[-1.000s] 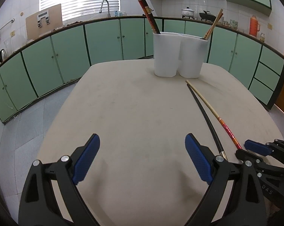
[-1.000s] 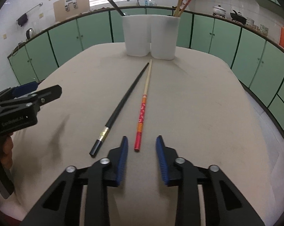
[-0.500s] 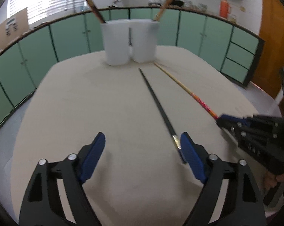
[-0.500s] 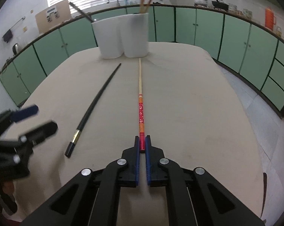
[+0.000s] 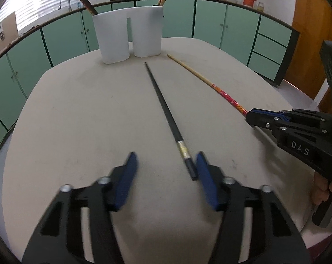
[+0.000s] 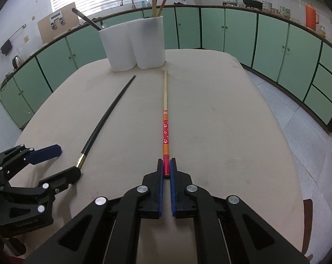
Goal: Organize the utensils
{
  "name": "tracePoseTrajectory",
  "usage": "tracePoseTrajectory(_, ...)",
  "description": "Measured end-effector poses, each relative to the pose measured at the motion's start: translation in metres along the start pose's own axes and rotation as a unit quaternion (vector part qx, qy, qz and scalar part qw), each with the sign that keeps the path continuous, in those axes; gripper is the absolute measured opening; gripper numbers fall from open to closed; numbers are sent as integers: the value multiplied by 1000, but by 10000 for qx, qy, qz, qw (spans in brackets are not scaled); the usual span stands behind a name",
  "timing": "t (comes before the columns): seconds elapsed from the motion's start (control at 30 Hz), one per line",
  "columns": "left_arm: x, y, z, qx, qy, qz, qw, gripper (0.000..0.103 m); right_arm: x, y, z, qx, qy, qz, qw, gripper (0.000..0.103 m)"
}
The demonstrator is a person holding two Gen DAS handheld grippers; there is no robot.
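Note:
A black chopstick (image 5: pixel 166 114) lies on the beige table (image 5: pixel 78 121), its thick end between the pads of my open left gripper (image 5: pixel 166 165), close to the right pad. It also shows in the right wrist view (image 6: pixel 108 116). My right gripper (image 6: pixel 166 167) is shut on the red end of a red-and-wood chopstick (image 6: pixel 165 118), which lies along the table; it also shows in the left wrist view (image 5: pixel 210 83). A white two-cup holder (image 5: pixel 128 35) stands at the far edge with chopsticks in both cups.
Green cabinets (image 6: pixel 254 35) ring the table. The table's right edge (image 6: pixel 293 154) drops to a tiled floor. A hand holds the right gripper's handle (image 5: pixel 324 189).
My left gripper moved in around the black chopstick's thick end and its pads have narrowed. My right gripper stays shut on the red chopstick's end.

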State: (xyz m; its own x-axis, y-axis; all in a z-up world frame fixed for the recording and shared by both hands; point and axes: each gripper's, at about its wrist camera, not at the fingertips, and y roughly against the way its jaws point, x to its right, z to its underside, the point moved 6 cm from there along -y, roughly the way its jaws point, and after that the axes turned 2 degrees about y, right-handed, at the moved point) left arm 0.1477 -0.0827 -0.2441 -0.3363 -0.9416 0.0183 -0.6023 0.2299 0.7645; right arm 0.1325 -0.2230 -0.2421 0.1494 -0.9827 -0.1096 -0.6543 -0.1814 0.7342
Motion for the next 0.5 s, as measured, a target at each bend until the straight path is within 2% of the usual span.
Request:
tracePoseTrajectory(0.13,-2,0,-1,23,4,29,10000,20,-5,0,1,9,69,-47,10000,6)
tracePoseTrajectory(0.2,-7,1,-1,23,57,22,10000,6,-7,-1,0,12,108,-71,9999,6)
tracePoseTrajectory(0.5,-40,2,-5,40,314,-269,9991,6,-22,-1,1,16,398,-47,9992,6)
